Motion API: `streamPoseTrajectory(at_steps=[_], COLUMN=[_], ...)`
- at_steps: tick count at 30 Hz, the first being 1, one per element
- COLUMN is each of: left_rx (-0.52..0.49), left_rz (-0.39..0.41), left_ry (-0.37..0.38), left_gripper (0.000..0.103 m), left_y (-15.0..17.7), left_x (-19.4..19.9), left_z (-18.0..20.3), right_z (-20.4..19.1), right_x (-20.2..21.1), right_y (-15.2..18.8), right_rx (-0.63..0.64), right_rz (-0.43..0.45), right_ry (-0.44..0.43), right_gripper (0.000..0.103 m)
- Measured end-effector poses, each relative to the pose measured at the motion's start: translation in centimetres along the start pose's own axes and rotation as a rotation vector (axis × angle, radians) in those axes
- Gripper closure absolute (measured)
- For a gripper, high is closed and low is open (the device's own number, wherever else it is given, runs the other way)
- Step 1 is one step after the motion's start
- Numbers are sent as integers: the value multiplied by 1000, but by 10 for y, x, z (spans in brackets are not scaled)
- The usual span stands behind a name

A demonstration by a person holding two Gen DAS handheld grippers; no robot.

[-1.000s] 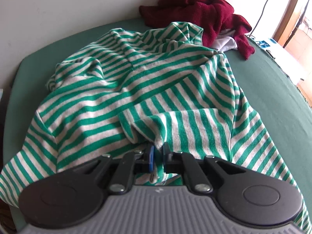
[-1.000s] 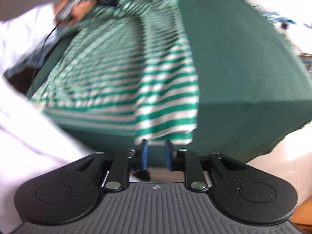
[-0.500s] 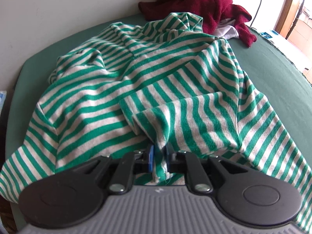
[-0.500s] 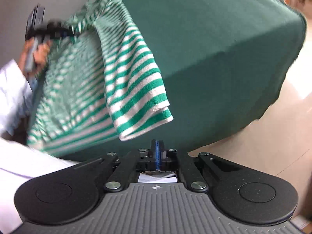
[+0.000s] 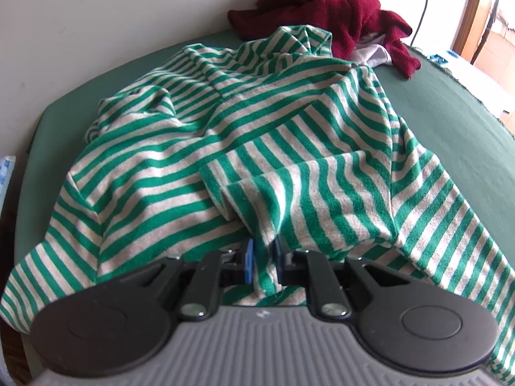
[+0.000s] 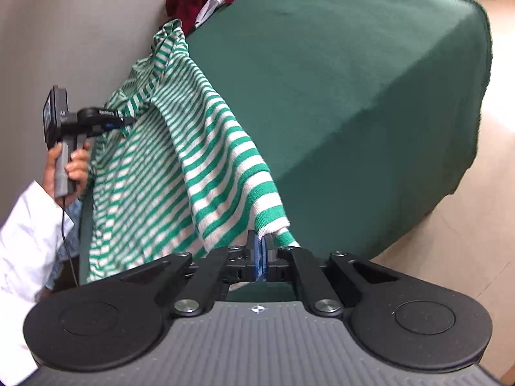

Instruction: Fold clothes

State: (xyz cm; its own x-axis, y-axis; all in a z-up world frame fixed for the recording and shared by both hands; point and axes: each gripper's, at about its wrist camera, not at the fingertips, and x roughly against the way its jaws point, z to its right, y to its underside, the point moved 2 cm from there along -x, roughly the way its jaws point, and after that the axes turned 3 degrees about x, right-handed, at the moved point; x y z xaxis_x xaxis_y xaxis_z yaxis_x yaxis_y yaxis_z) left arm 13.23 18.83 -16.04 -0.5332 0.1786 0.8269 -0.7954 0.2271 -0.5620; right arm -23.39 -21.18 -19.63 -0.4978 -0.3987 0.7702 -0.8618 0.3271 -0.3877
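A green and white striped shirt (image 5: 257, 135) lies rumpled on the dark green table cover (image 5: 450, 103). My left gripper (image 5: 263, 254) is shut on a bunched fold of the shirt near its lower edge. In the right wrist view the shirt (image 6: 199, 160) hangs stretched off the table's near corner. My right gripper (image 6: 260, 251) is shut on the striped sleeve cuff (image 6: 270, 222) and holds it below the table edge. The left gripper (image 6: 122, 121) also shows there, clamped on the shirt at the far left.
A dark red garment (image 5: 334, 9) and a white cloth (image 5: 373, 54) lie heaped at the table's far end by the wall. The green cover (image 6: 354, 96) drapes over the table corner to a pale floor (image 6: 466, 225). A white-sleeved arm (image 6: 25, 231) is at left.
My right gripper closed and then took hold of the sleeve cuff. My left gripper kept its grip and pulled the fold slightly nearer.
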Motion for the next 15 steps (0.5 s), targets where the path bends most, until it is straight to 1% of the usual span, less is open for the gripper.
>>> streamPoseTrajectory(at_steps=[2,4,5,6,8,9,10,11,12,14,15], left_rx=[-8,-12,-13,-17,-38,-56,-69,-73,-73,-46,-37], left_rz=[3,11,16,21,41,63,83,95,103,92,86], left_ry=[-4,-1,1,3,7,-4,-17,-24,-26,-7,-16], left_gripper=[88,88,88,88,87,82,83,84,84,82,82], left_y=[5,6,6,7,9,12,17,23,29,42,46], left_x=[-2,-1,0,1,11,19,26,33,38,42,43], left_z=[1,1,0,0,-1,-1,-1,-2,-3,-5,-3], right_z=[4,7,6,3,-12,-26,-42,-58,-75,-109,-127], right_x=[-6,-18,-22,-19,1,12,19,21,16,-7,-25], right_y=[3,3,1,-6,-32,-50,-68,-87,-105,-142,-160], right_rx=[20,62,93,139,266,360,455,539,612,745,807], right_rz=[-54,-150,-197,-210,-154,-100,-46,-1,31,72,83], right_ry=[43,113,149,175,236,264,275,258,216,131,90], right_gripper=[102,103,99,97,96,94,92,84,75,65,65])
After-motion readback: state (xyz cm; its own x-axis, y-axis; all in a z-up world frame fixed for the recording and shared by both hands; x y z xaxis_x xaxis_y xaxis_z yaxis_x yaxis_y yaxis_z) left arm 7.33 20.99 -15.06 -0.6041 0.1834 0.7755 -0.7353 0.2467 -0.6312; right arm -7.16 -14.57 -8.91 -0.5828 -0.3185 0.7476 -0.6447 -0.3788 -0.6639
